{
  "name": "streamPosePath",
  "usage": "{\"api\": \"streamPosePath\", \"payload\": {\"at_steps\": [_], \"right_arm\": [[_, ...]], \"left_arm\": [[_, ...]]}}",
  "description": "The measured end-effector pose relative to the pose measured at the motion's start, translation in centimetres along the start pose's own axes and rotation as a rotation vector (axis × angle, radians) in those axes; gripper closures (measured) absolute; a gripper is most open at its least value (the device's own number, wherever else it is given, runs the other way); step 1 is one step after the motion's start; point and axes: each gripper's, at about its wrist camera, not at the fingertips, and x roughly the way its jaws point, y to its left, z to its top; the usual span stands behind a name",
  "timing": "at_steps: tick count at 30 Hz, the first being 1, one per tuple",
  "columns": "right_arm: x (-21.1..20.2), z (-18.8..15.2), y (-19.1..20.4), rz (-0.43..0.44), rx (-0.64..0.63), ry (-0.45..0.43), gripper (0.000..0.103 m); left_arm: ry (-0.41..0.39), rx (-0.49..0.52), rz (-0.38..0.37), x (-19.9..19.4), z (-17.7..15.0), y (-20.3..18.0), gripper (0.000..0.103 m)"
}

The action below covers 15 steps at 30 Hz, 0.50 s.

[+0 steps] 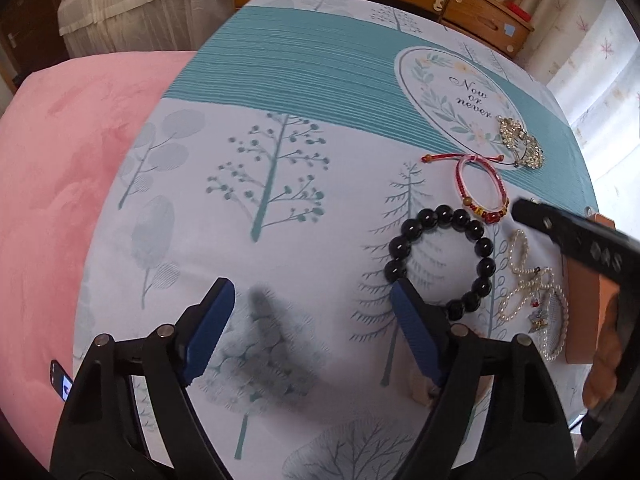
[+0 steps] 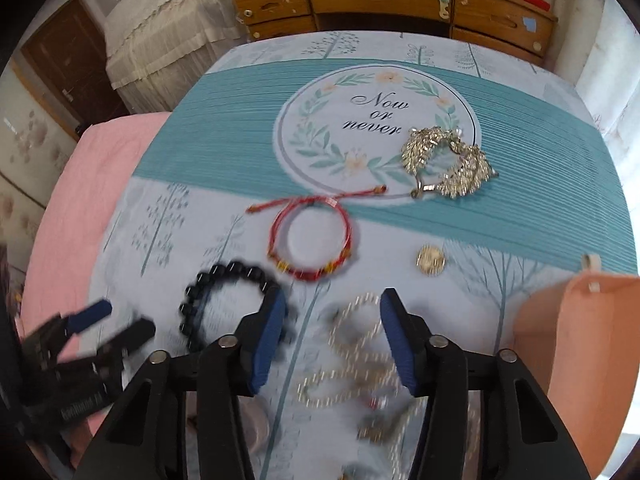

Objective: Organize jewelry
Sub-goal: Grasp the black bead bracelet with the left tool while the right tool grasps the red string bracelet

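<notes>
Jewelry lies on a tree-print tablecloth [image 1: 280, 92]. A black bead bracelet [image 1: 440, 256] [image 2: 224, 304], a red cord bracelet [image 1: 482, 192] [image 2: 314, 240], a gold leaf brooch [image 1: 520, 144] [image 2: 448, 164], a pearl necklace [image 1: 532, 292] [image 2: 352, 364] and a small gold round piece [image 2: 430, 260] are spread out. My left gripper [image 1: 312, 308] is open and empty, just left of the black bracelet. My right gripper [image 2: 332, 320] is open, its fingers either side of the pearl necklace. An orange jewelry case [image 2: 576, 360] [image 1: 584, 304] sits at the right.
A pink cushion [image 1: 60, 184] lies left of the table. A wooden drawer cabinet [image 2: 400, 4] stands behind the table. A lace-covered piece of furniture [image 2: 160, 40] and a door are at the far left. A curtain hangs at the right.
</notes>
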Motion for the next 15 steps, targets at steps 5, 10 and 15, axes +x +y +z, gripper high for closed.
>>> {"api": "streamPosePath", "payload": {"at_steps": [5, 10, 15], "right_arm": [[3.4, 4.1, -1.0, -0.030, 0.013, 0.049, 0.073], [5.2, 5.6, -0.1, -0.100, -0.071, 0.060, 0.085], [5.8, 5.5, 1.4, -0.184, -0.179, 0.045, 0.097]], "left_arm": [[0.012, 0.048, 0.002, 0.9, 1.6, -2.0, 0.025], [0.045, 0.099, 0.023, 2.0, 2.3, -3.6, 0.026], [0.116, 0.119, 0.036, 3.4, 2.2, -4.3, 0.046]]}}
